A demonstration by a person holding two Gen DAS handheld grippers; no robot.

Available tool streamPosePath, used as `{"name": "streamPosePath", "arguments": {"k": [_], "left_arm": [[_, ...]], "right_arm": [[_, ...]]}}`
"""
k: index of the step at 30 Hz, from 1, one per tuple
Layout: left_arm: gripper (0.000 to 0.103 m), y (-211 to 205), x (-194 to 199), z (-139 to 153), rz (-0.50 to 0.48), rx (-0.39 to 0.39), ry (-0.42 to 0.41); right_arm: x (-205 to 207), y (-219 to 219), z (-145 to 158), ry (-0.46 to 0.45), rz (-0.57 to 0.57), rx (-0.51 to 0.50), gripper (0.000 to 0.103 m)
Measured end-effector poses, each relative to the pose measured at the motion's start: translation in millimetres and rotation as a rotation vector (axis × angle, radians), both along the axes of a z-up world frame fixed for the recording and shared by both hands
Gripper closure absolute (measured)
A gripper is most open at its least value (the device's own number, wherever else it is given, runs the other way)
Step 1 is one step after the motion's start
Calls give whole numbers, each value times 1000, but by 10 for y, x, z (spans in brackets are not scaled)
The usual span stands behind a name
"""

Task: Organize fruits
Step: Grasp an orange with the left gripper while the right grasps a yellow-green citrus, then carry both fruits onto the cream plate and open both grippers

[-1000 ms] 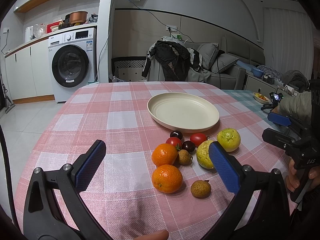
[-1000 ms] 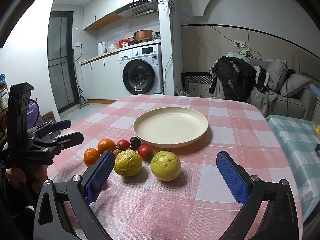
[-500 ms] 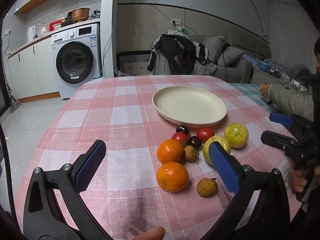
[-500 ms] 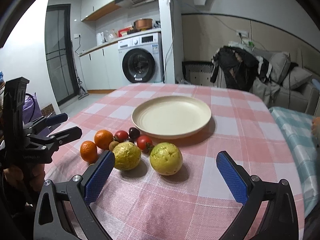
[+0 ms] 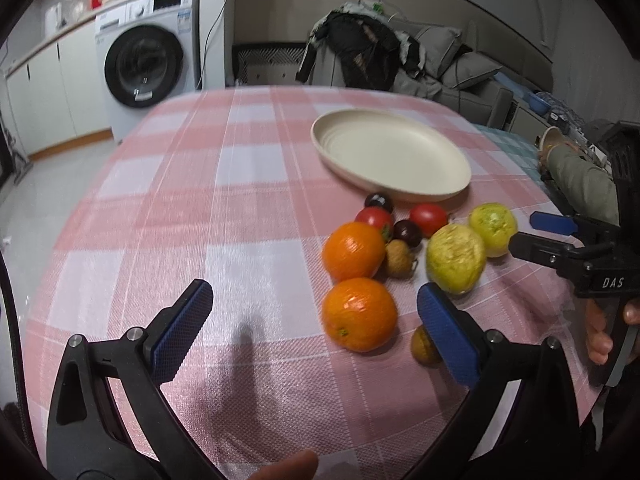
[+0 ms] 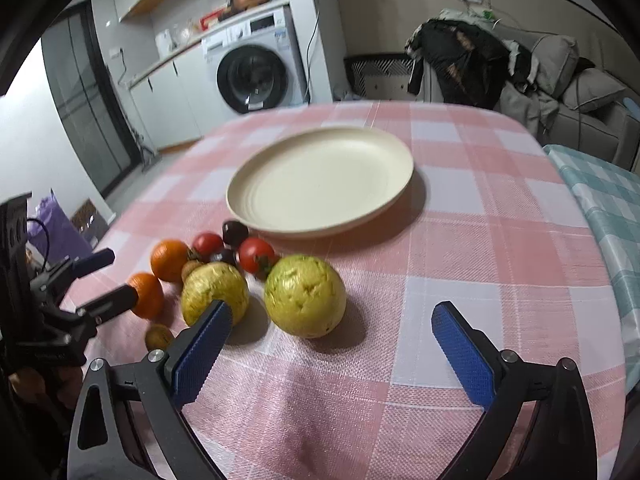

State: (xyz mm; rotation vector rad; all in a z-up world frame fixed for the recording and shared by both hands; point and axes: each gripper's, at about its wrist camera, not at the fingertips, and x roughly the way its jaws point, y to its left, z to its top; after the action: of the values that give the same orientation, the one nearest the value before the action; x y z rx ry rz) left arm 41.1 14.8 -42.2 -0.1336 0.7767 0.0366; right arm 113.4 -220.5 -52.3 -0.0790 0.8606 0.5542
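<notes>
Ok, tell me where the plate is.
The plate sits mid-table in the right wrist view, empty, just beyond the fruit cluster, nearest a dark plum.

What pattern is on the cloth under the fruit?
Pink-and-white checks on the tablecloth, clearest in the right wrist view.

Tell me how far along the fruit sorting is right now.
Nothing is done: the cream plate holds nothing, and the oranges, tomatoes, dark plums, small brown fruits and two yellow-green fruits all sit on the cloth. Both tongs are open and hold nothing; the right tongs, jaws just narrowing slightly, frame the nearest yellow-green fruit, the left tongs are near an orange. Every piece remains.
</notes>
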Motion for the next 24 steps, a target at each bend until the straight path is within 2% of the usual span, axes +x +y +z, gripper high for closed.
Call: {"name": "streamPosePath", "arguments": {"k": [1, 2, 9, 12, 15, 17, 21, 24], "left_arm": [[6, 17, 15, -24, -2, -13, 16], [10, 28, 33, -53, -7, -26, 35], [28, 7, 81, -122, -48, -61, 73], [38, -14, 89, -126, -69, -74, 77], [50, -31, 94, -129, -83, -90, 84], [64, -45, 108, -140, -98, -101, 93], [65, -83, 89, -142, -110, -81, 88], [65, -79, 71, -133, -113, -84, 83]], "right_arm": [[21, 20, -29, 15, 14, 0, 15], [33, 36, -51, 26, 22, 0, 17], [101, 131, -162, 53, 58, 8, 19], [157, 139, -192, 65, 59, 23, 22], [197, 148, -217, 92, 67, 24, 36], [202, 149, -213, 84, 68, 22, 40], [199, 176, -218, 88, 87, 27, 52], [156, 226, -215, 66, 92, -6, 53]]}}
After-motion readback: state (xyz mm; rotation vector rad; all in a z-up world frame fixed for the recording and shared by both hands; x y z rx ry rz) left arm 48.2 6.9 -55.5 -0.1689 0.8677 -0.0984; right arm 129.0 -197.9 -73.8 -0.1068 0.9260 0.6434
